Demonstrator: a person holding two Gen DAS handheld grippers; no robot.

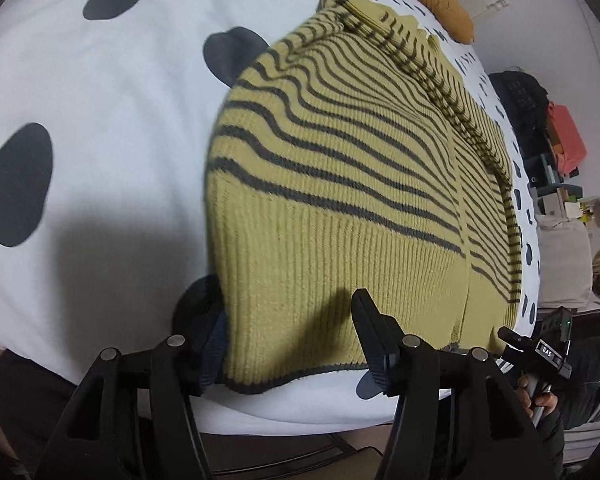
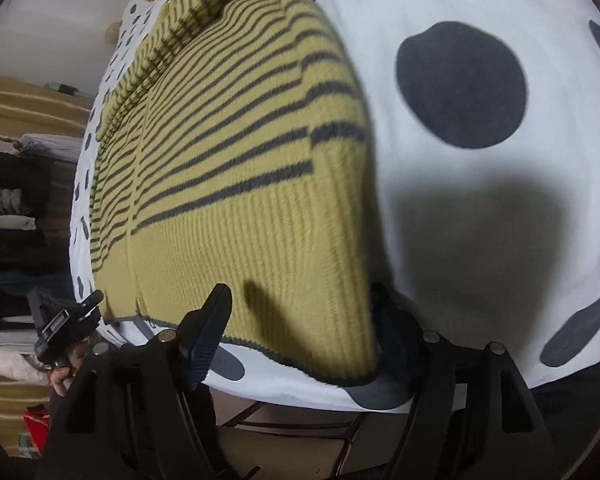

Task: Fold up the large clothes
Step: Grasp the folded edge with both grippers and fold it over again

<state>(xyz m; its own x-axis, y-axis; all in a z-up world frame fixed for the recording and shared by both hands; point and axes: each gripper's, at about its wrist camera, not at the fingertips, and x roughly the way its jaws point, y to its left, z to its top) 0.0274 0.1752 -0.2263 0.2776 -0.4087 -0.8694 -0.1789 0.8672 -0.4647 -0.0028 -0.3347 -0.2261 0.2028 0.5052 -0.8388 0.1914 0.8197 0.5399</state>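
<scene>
Sweater (image 1: 340, 184) hem lies at bed (image 1: 100, 120) edge, each hand-held gripper (image 1: 292, 336) (image 2: 300, 328) open astride a corner

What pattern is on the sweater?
Mustard yellow with dark grey stripes, on the sweater; clearest in the left wrist view.

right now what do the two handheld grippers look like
Both are matte black plastic. The left gripper and right gripper each have two tapering fingers with ribbed dark-blue pads and round silver pivot bolts. A small white label marks the right one's side. A dark sleeve covers the wrist.
</scene>
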